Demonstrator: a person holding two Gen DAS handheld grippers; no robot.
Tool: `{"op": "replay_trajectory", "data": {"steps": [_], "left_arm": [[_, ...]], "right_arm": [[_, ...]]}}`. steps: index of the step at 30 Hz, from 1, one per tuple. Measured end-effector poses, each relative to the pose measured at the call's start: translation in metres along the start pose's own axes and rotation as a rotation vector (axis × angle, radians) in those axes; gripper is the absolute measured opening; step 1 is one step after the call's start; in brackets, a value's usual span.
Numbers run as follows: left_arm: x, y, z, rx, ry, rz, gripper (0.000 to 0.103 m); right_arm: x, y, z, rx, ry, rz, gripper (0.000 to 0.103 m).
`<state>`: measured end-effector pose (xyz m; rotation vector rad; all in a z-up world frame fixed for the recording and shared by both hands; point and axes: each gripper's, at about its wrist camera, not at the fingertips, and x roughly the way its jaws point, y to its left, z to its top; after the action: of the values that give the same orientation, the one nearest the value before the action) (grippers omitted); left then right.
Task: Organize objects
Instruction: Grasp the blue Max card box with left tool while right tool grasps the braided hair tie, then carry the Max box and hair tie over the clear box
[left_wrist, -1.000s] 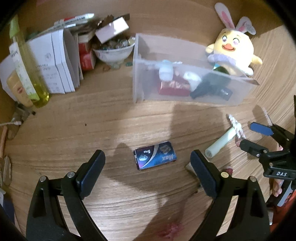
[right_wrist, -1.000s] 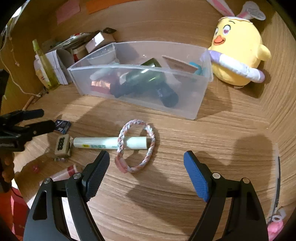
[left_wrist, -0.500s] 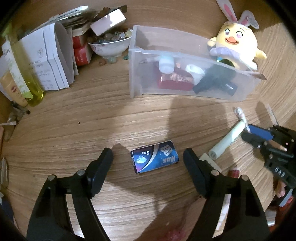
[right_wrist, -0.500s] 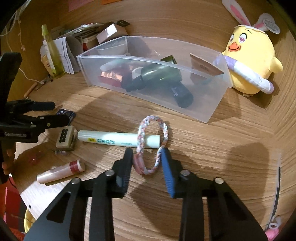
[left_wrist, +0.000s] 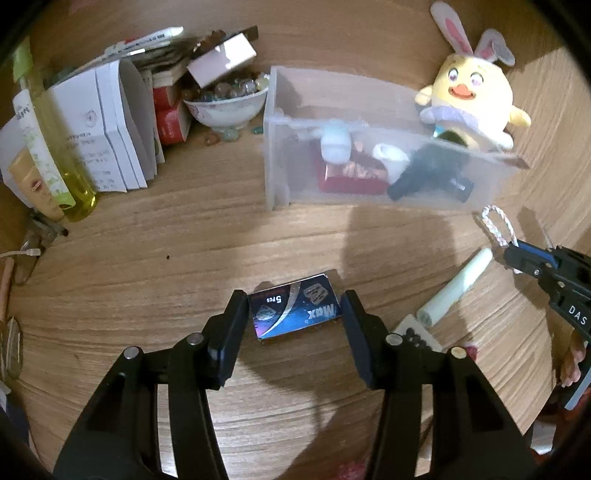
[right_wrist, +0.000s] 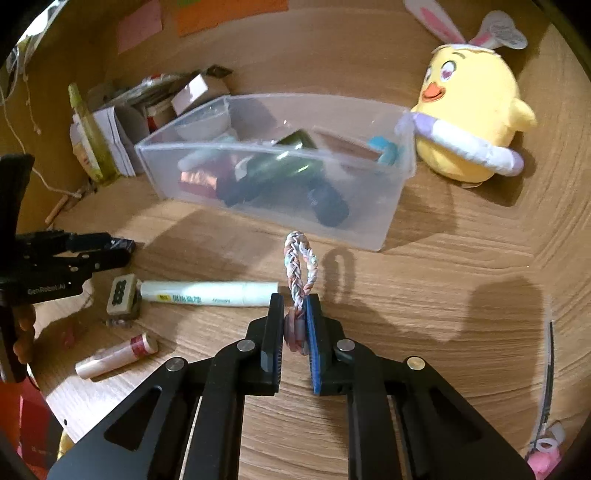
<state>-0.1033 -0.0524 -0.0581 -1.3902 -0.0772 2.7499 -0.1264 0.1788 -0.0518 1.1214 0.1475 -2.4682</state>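
My left gripper (left_wrist: 293, 310) is closed on a small blue box (left_wrist: 294, 311) marked "Max 5 pcs", its pads against both short ends, on the wooden table. My right gripper (right_wrist: 295, 314) is shut on a braided pastel bracelet (right_wrist: 301, 266), which stands up from the jaws above the table; it also shows in the left wrist view (left_wrist: 496, 225). A clear plastic bin (right_wrist: 391, 221) holding a dark bottle, a red box and other items stands behind; it also shows in the left wrist view (left_wrist: 277, 166).
A pale green tube (right_wrist: 208, 292), a mahjong-like tile (right_wrist: 119, 294) and a pink lip tube (right_wrist: 116, 355) lie left of my right gripper. A yellow chick plush (right_wrist: 469, 114) sits right of the bin. White boxes (left_wrist: 107, 125), a bowl of marbles (left_wrist: 225, 103) and a yellow bottle (left_wrist: 55, 147) stand far left.
My left gripper lowered and closed onto the blue box. My right gripper closed fully on the bracelet and lifted it off the green tube.
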Motion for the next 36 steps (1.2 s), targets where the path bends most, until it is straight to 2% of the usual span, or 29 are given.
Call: {"op": "replay_trajectory", "data": {"steps": [15, 25, 36], "left_arm": [[-0.051, -0.01, 0.025, -0.011, -0.169, -0.032, 0.051], [-0.079, -0.02, 0.056, -0.014, -0.284, -0.066, 0.051], [-0.086, -0.028, 0.086, -0.025, -0.345, -0.078, 0.051]], "right_arm": [[-0.046, -0.01, 0.024, 0.041, -0.147, 0.016, 0.011], [-0.073, -0.005, 0.048, 0.036, -0.262, 0.033, 0.011], [-0.09, -0.004, 0.076, 0.02, -0.362, 0.037, 0.011]]}}
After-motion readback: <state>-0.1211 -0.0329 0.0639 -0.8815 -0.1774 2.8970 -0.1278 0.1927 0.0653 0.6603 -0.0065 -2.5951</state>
